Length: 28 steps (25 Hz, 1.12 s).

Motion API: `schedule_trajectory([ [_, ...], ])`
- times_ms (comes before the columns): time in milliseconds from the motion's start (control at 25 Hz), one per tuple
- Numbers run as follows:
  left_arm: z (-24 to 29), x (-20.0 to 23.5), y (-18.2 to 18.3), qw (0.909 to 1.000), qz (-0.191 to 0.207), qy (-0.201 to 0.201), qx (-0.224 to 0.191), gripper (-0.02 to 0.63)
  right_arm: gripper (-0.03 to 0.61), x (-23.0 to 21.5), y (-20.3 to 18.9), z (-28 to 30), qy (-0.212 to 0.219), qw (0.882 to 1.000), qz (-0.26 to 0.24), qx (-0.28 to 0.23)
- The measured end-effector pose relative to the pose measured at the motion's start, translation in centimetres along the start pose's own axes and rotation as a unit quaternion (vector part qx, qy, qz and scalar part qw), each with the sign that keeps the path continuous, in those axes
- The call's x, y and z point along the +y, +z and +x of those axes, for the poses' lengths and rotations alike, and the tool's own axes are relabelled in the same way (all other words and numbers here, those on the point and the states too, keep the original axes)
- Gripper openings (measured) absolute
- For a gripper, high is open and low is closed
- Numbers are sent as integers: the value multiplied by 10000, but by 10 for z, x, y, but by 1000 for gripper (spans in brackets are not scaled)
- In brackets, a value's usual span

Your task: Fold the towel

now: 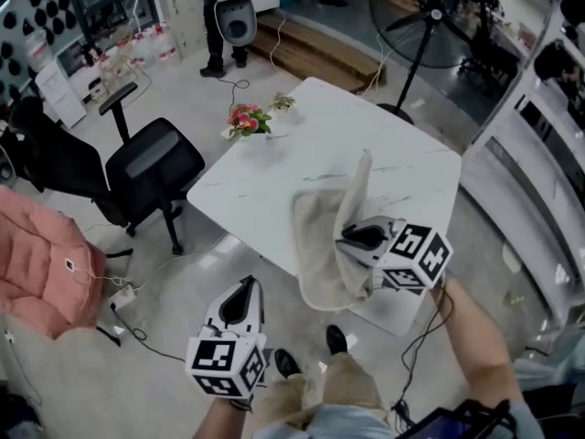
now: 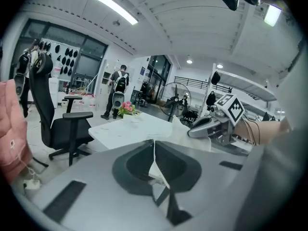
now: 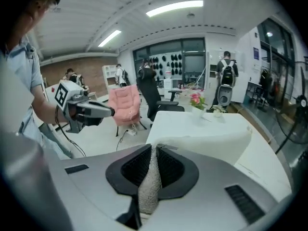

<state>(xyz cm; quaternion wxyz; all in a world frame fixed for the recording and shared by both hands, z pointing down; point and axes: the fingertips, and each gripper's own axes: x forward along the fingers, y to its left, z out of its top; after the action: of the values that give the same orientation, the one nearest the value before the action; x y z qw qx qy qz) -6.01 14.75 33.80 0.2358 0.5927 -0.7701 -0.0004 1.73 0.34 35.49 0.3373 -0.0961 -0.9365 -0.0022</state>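
Nearest, the left gripper (image 1: 245, 289) has its jaws pressed together, while beside it the right gripper (image 1: 347, 238) clamps one beige towel (image 1: 320, 245), a fold held raised above the single white table (image 1: 302, 144) beyond its jaws.

The towel (image 1: 320, 245) lies on the table's (image 1: 274, 181) near edge, partly hanging over it, with 1 fold raised in the right gripper (image 1: 349, 239). The left gripper (image 1: 245, 289) is off the table, near and left of the towel. At the table's far left corner stand flowers (image 1: 245, 120). A chair (image 1: 151, 167) stands left of the table, a jacket (image 1: 37, 263) lies farther left, and a fan (image 1: 430, 26) stands beyond the far edge.
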Motion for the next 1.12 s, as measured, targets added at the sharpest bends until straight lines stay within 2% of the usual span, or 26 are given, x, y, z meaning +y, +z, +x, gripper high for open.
schedule_trajectory([
  [80,-7,10,-8,9999,-88,126,27,12,46,14,-10,26,195,9993,-214,254],
  [200,-11,24,-25,9993,-226,256,132,12,46,26,-31,64,435,9972,-263,551],
  [360,-10,37,-50,9981,-395,359,316,12,48,32,-62,104,656,9928,-263,963],
  [520,-6,44,-60,9973,-485,408,368,11,58,36,-83,127,719,9880,-452,1291],
  [640,-3,46,-59,9971,-543,421,340,12,111,41,-67,122,1058,9891,-127,1020],
  [720,-2,45,-56,9971,-575,407,301,12,172,42,-41,103,1321,9894,301,523],
  [760,-2,43,-53,9971,-585,397,277,11,182,40,-26,89,1383,9889,490,235],
  [840,-1,40,-48,9972,-610,378,227,12,186,31,-2,62,1354,9877,756,-211],
  [920,1,35,-45,9972,-636,337,196,11,186,23,4,43,1159,9891,843,-342],
  [1000,5,28,-45,9974,-650,247,200,11,190,21,-12,32,885,9933,723,-164],
  [1120,9,17,-47,9978,-607,70,240,11,195,16,-58,25,420,9973,511,312],
])
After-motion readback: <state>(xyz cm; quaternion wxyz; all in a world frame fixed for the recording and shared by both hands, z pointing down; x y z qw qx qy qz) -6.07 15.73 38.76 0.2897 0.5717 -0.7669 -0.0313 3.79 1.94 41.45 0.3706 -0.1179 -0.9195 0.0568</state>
